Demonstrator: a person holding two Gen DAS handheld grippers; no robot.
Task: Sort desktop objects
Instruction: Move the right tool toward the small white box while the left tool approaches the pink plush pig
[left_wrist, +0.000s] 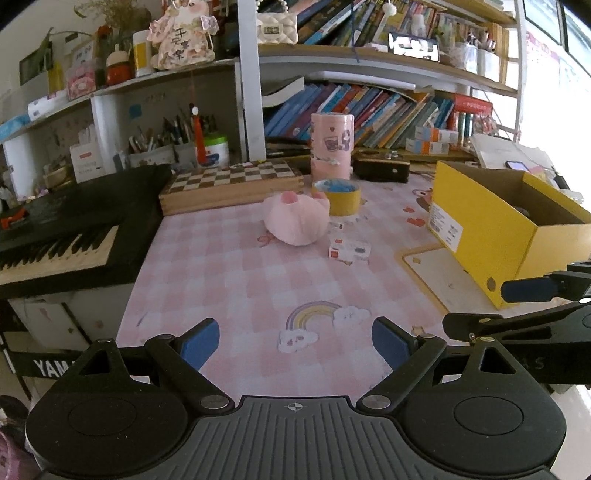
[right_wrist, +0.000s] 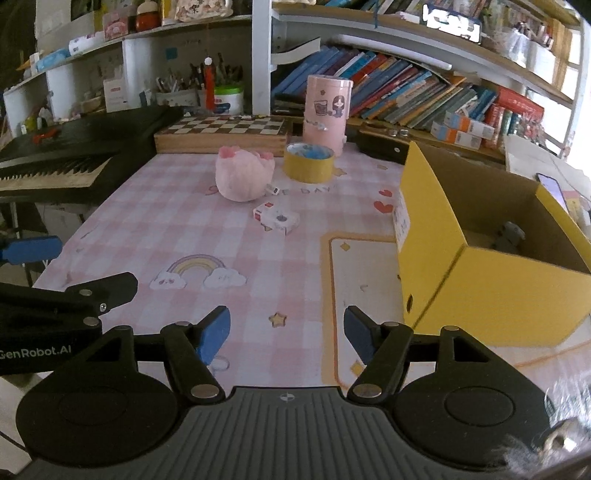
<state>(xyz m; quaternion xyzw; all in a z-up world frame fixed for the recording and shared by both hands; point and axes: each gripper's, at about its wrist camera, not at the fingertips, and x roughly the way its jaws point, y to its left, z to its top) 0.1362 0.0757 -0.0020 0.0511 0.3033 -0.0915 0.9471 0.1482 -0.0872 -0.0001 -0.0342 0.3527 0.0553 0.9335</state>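
Observation:
A pink plush toy (left_wrist: 296, 219) (right_wrist: 242, 178) lies mid-table. Behind it sits a yellow tape roll (left_wrist: 337, 196) (right_wrist: 308, 162) and a tall pink canister (left_wrist: 331, 146) (right_wrist: 325, 114). A small white card box (left_wrist: 349, 251) (right_wrist: 276, 219) lies in front of the plush. An open yellow cardboard box (left_wrist: 480, 236) (right_wrist: 436, 273) stands at the right, with a grey object (right_wrist: 509, 236) inside. My left gripper (left_wrist: 295, 341) is open and empty over the rainbow print. My right gripper (right_wrist: 287, 334) is open and empty beside the yellow box.
A black keyboard (left_wrist: 62, 229) (right_wrist: 55, 162) borders the table's left. A wooden chessboard box (left_wrist: 232, 184) (right_wrist: 221, 134) and a black case (left_wrist: 382, 170) stand at the back under bookshelves. The pink checked tablecloth (left_wrist: 221, 280) covers the table.

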